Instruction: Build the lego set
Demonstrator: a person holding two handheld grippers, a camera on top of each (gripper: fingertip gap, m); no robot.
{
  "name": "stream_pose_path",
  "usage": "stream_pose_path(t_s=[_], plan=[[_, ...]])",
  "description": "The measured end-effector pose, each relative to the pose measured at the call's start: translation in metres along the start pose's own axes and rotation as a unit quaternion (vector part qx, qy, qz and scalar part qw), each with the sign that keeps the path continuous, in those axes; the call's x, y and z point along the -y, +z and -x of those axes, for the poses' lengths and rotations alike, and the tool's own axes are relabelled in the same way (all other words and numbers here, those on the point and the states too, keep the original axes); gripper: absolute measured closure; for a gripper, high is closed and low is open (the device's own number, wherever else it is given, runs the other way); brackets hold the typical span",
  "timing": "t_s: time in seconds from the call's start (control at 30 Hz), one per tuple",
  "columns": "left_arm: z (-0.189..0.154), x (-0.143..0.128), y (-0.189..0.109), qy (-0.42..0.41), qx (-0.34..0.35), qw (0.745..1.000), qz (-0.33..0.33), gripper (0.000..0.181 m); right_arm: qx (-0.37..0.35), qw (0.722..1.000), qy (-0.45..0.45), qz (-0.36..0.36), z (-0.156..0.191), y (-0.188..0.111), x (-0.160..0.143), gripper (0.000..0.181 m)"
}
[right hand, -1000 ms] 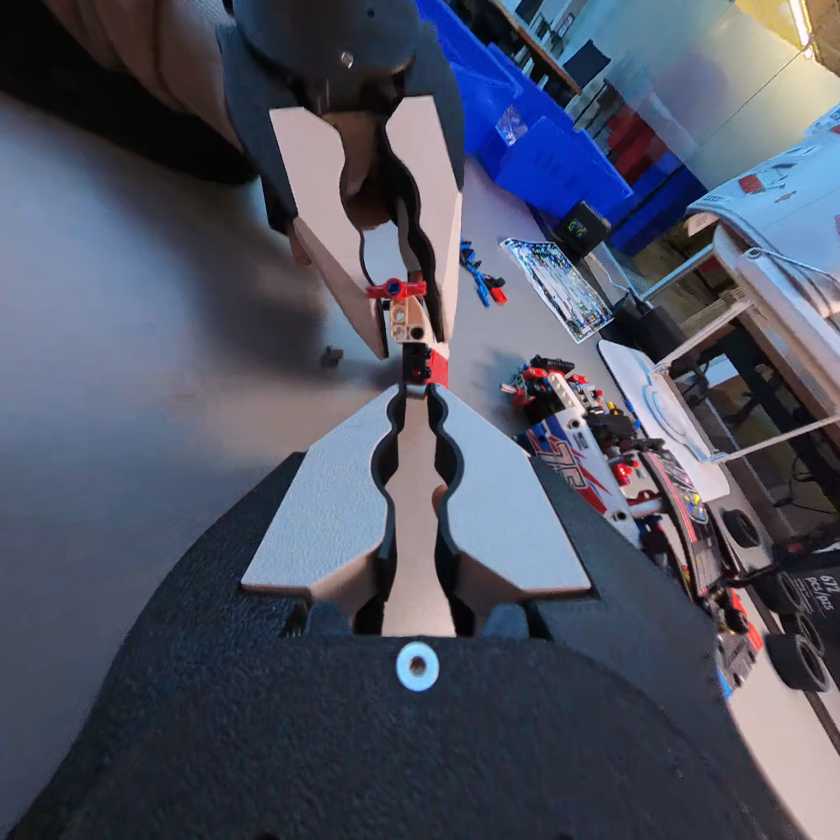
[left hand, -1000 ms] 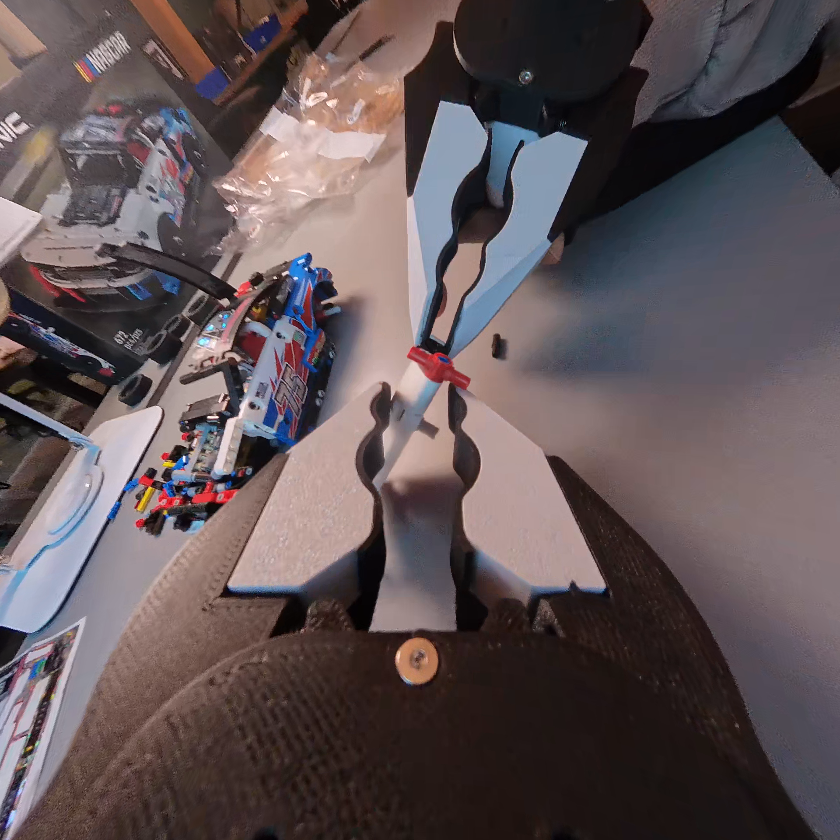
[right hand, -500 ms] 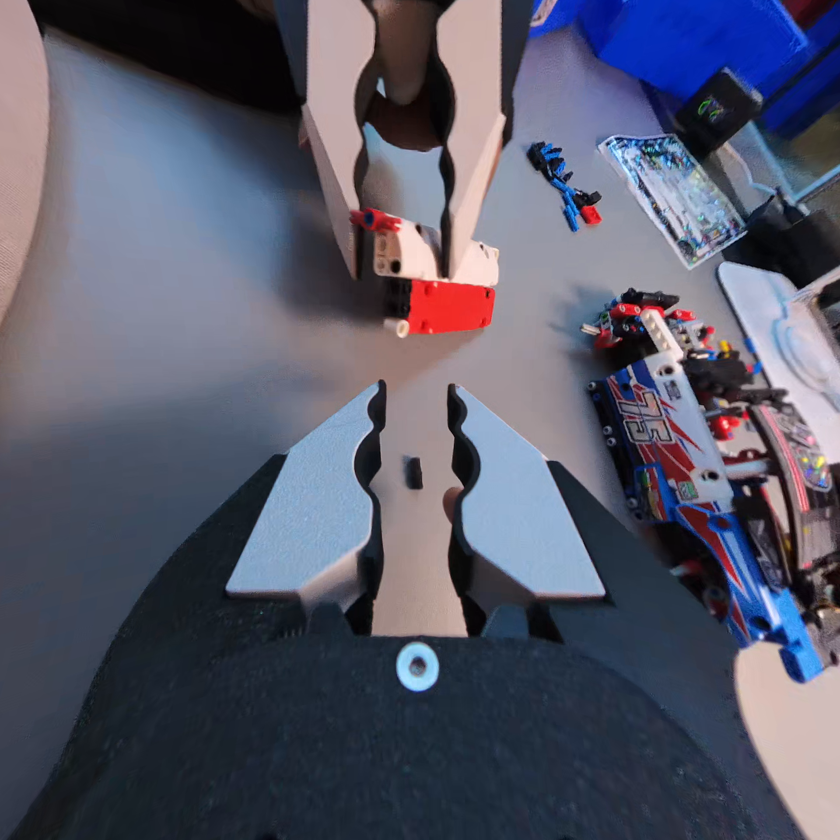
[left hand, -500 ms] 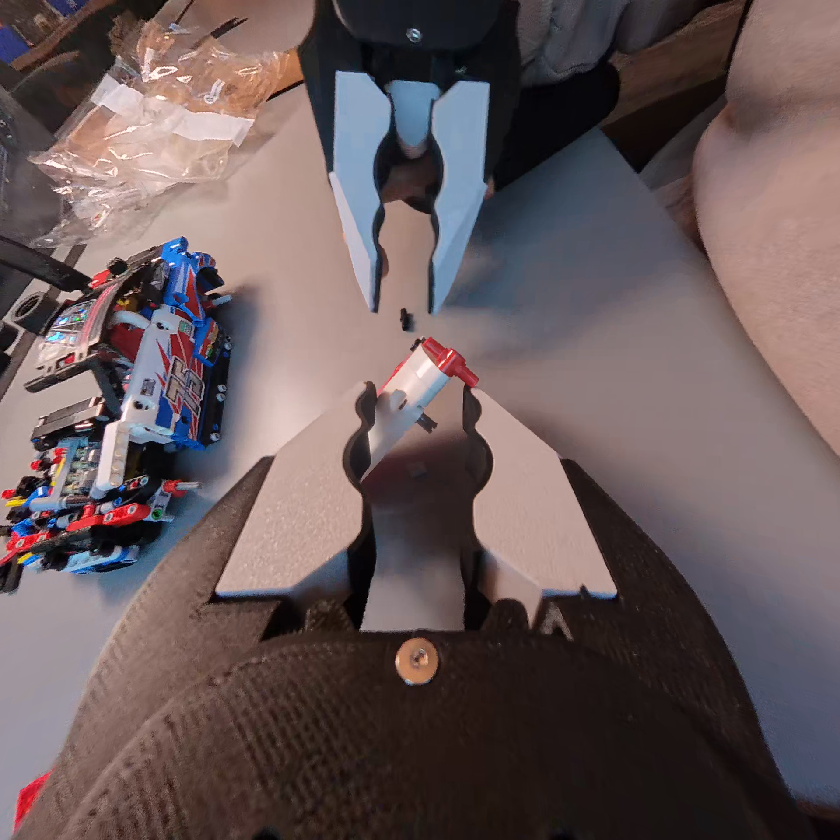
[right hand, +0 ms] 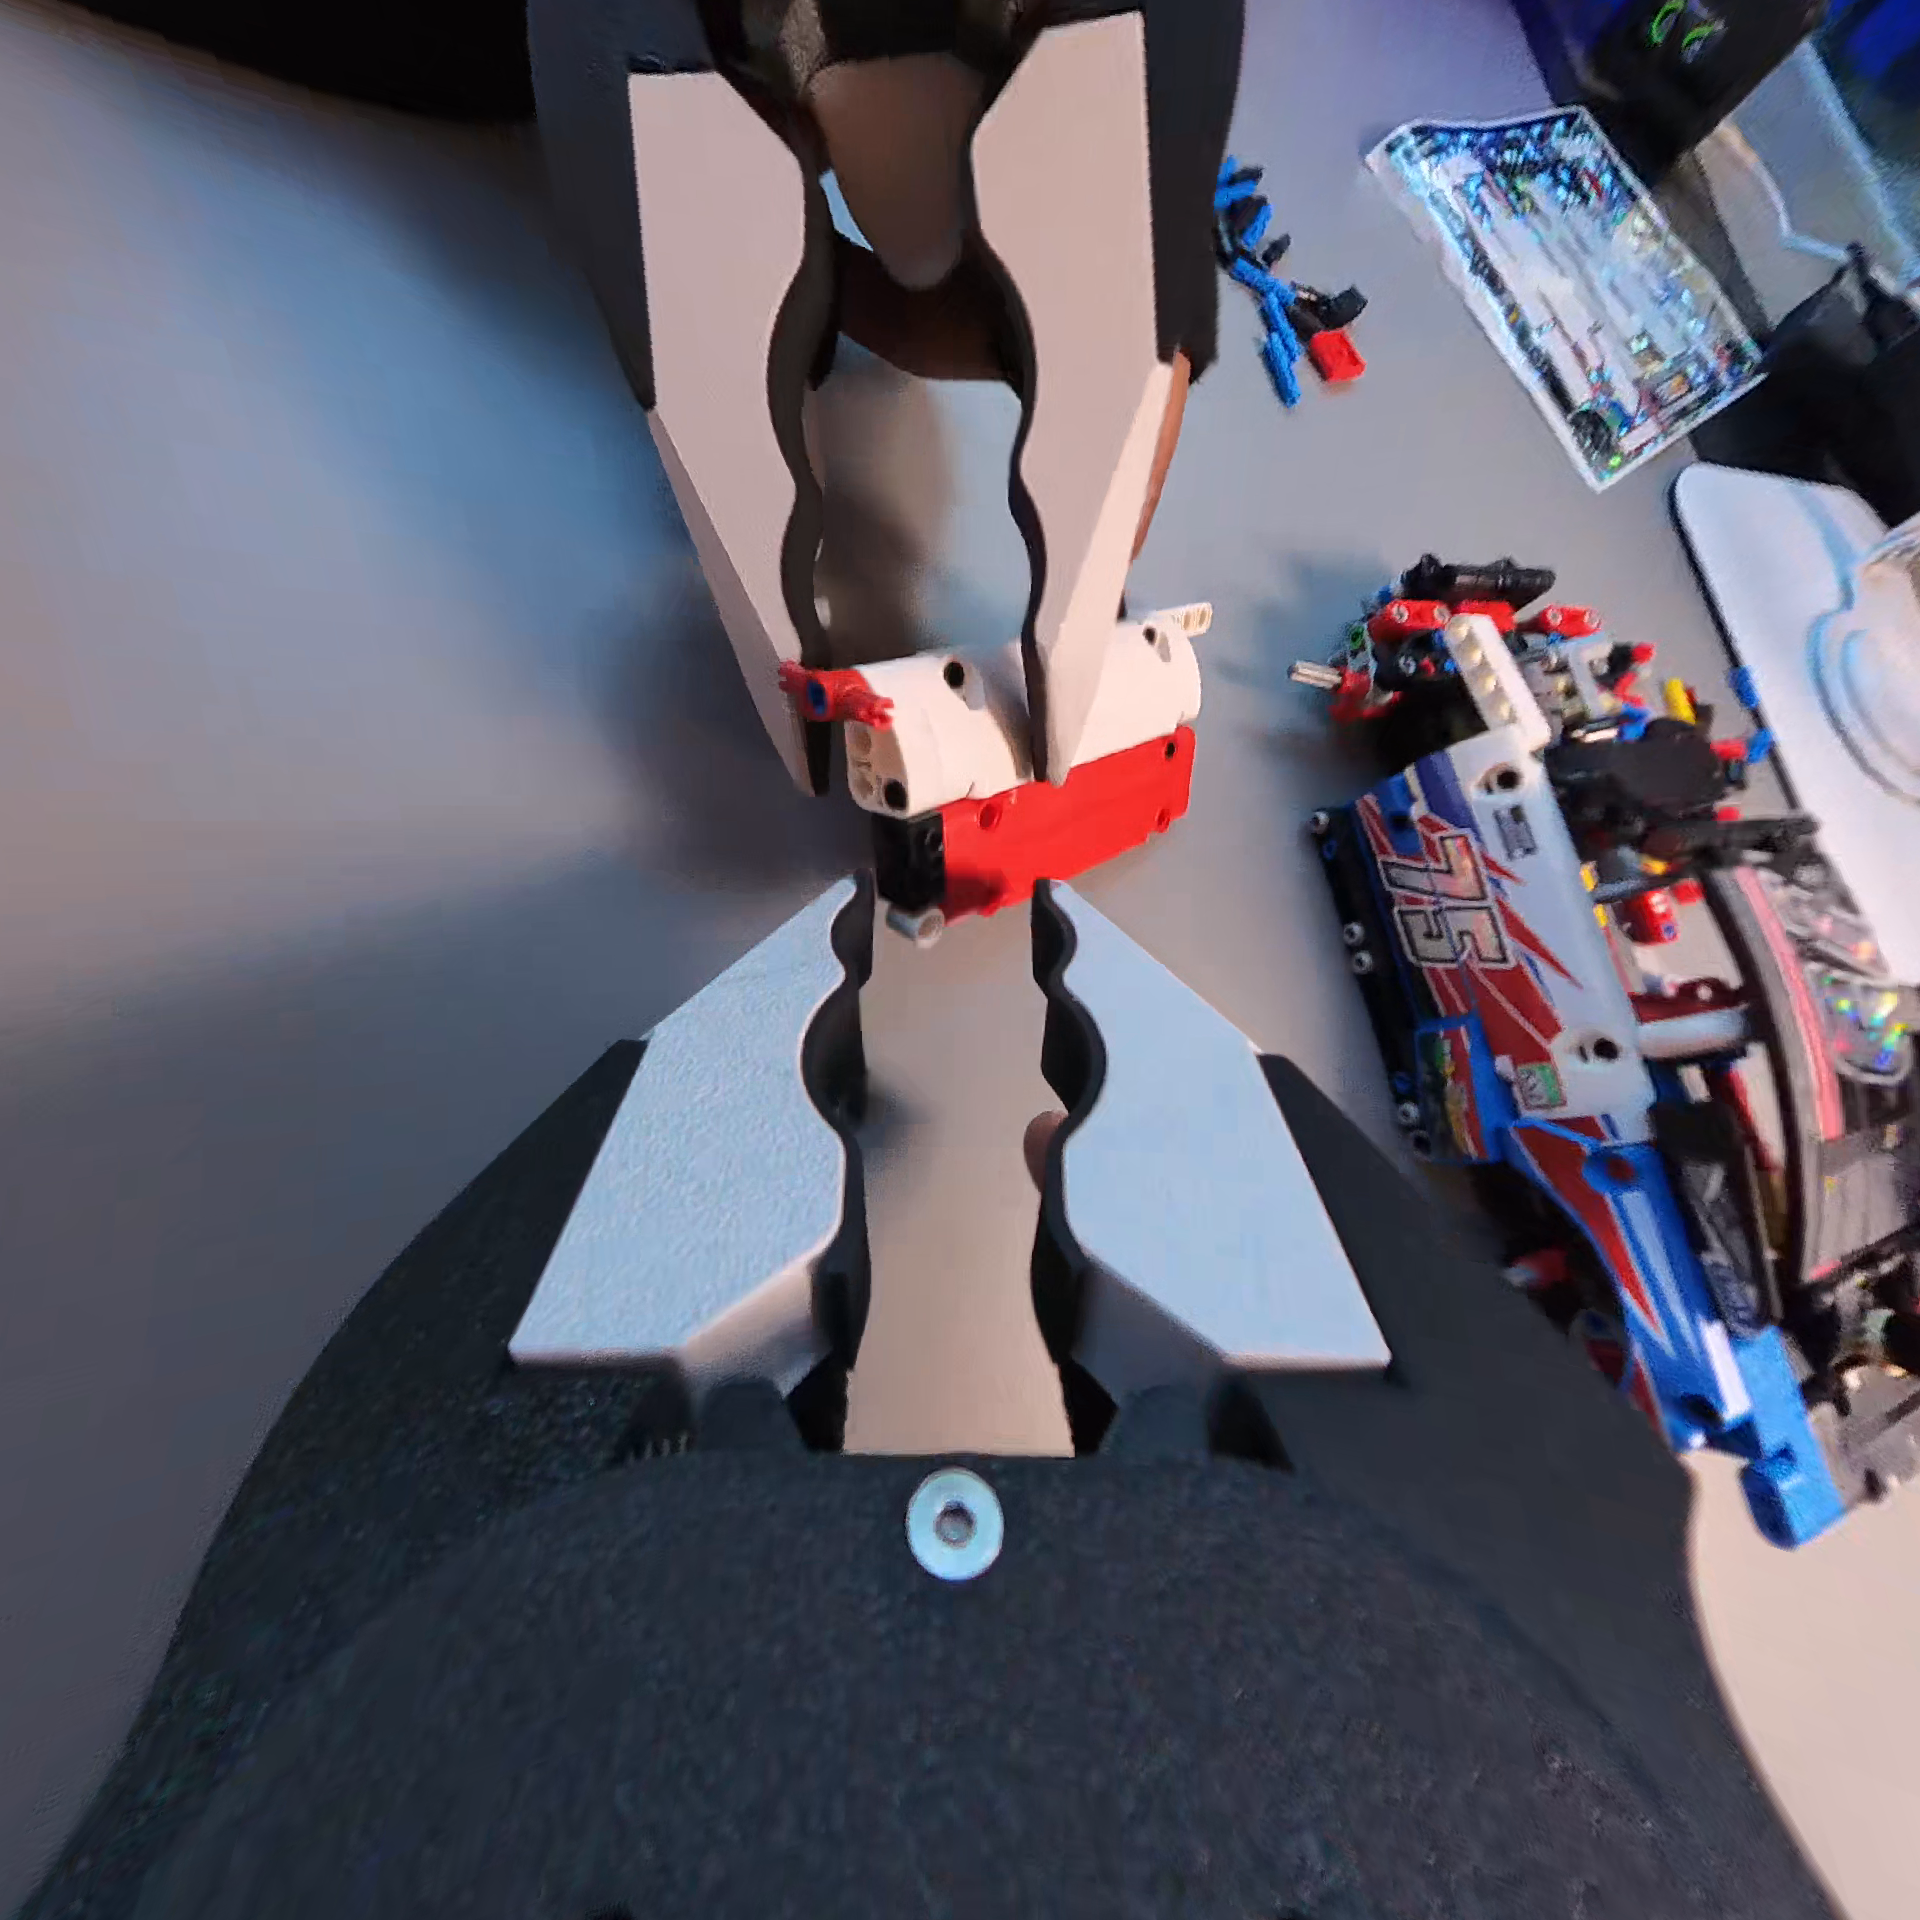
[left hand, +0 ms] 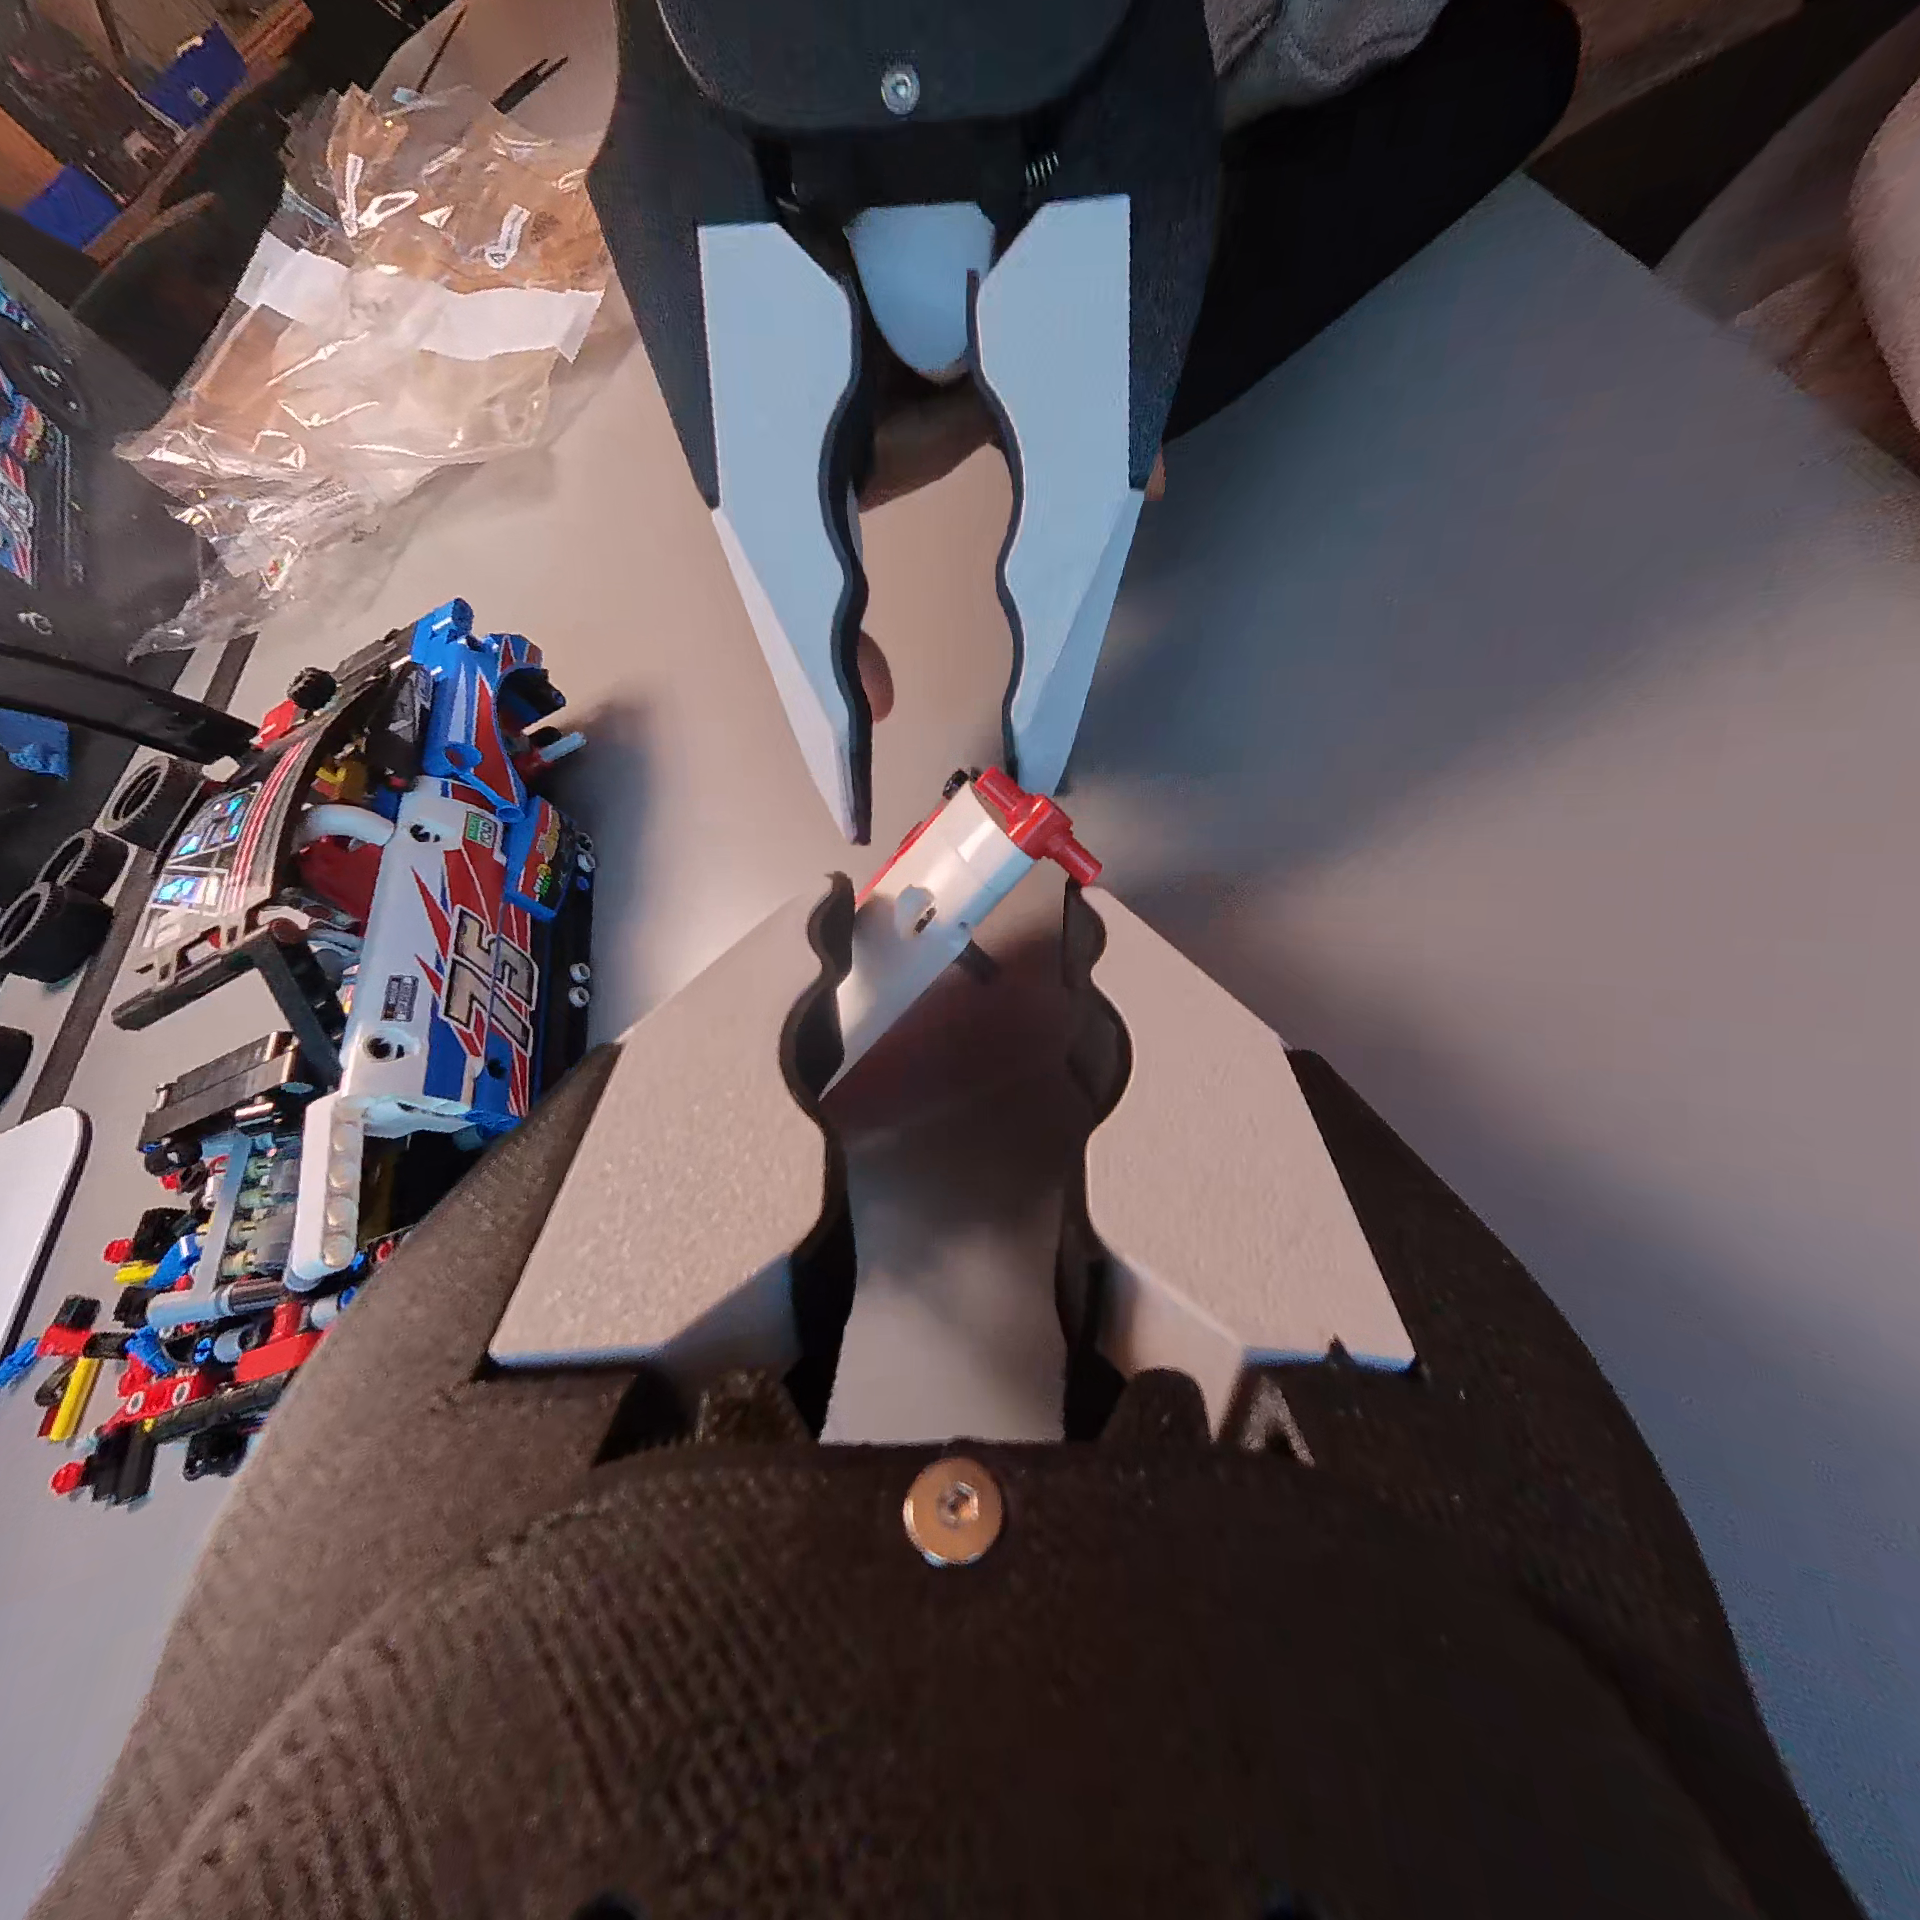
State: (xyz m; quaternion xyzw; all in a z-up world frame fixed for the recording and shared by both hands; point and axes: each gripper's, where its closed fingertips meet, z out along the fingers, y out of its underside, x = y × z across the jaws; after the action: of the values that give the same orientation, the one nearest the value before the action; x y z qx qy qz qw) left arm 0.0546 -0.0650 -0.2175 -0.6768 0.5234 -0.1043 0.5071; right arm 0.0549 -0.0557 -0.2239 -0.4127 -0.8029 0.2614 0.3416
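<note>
A small sub-assembly, a white block with a red cross piece at its end (left hand: 961, 857) on a red panel (right hand: 1039, 831), lies on the grey table (left hand: 1507, 883). My left gripper (left hand: 951, 899) is open, and the white block sits slanted between its fingertips, leaning on the left finger. It also shows in the right wrist view (right hand: 930, 774), straddling the block from above. My right gripper (right hand: 948, 891) is open and empty, its tips just short of the red panel. It faces the left gripper from across (left hand: 940, 805). The part-built race car (left hand: 436, 935) (right hand: 1507, 935) stands beside them.
Loose small parts (left hand: 135, 1382) lie by the car's end. Crumpled plastic bags (left hand: 384, 343) and black tyres (left hand: 62, 894) lie farther off. Blue pins (right hand: 1273, 301), a shiny sticker sheet (right hand: 1569, 291) and a white tray (right hand: 1787, 623) lie beyond the car. The grippers are tip to tip, or close to it.
A second ago my left gripper was shut on the sub-assembly, held upright against the right gripper. It has opened and the piece lies down. My right gripper moved forward past a small black pin.
</note>
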Motion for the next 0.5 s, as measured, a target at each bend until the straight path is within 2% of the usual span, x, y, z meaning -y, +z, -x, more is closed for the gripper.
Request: stream_pose_path(t_s=[0.03,0.17,0.2,0.27,0.33,0.5], plan=[[0.001,0.0,-0.001,-0.004,0.002,1.0,-0.002,0.142,-0.008,1.0,-0.024,0.004,0.0,0.005,0.001,0.157],[0.003,-0.001,-0.011,-0.02,0.012,1.0,-0.006,0.14,-0.03,0.997,-0.077,0.001,0.0,0.01,0.008,0.163],[0.002,0.003,-0.016,-0.021,0.007,1.0,-0.012,0.125,-0.04,0.996,-0.085,0.005,-0.002,0.01,0.009,0.165],[0.004,0.011,-0.026,-0.035,0.017,0.999,-0.032,0.121,-0.088,0.988,-0.125,0.029,-0.014,0.007,0.006,0.167],[0.014,0.004,-0.032,-0.038,0.047,0.998,-0.014,0.117,-0.091,0.986,-0.134,0.035,-0.013,0.007,0.007,0.168],[0.02,-0.009,-0.042,-0.078,0.052,0.996,0.01,0.133,-0.151,0.957,-0.229,0.089,-0.014,0.011,0.003,0.171]])
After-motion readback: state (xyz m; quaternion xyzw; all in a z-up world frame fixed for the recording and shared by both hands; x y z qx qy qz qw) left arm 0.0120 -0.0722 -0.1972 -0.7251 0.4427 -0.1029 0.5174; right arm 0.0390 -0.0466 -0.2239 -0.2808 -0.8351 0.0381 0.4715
